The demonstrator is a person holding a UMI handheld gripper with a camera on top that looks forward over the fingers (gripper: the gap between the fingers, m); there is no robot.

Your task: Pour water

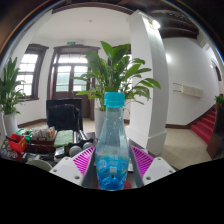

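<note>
My tongs (112, 165) grip a clear water bottle (112, 145) with a blue cap, upright between both pink pads (84, 157). Beyond it, a leafy potted plant (118, 72); far left, a cluttered bench (40, 145).

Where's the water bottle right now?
In the gripper view, the clear plastic bottle with a blue cap stands upright between the tongs, ahead of a leafy green potted plant.

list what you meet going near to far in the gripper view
gripper → bottle, which stands between the fingers → plant → pillar → door
</note>
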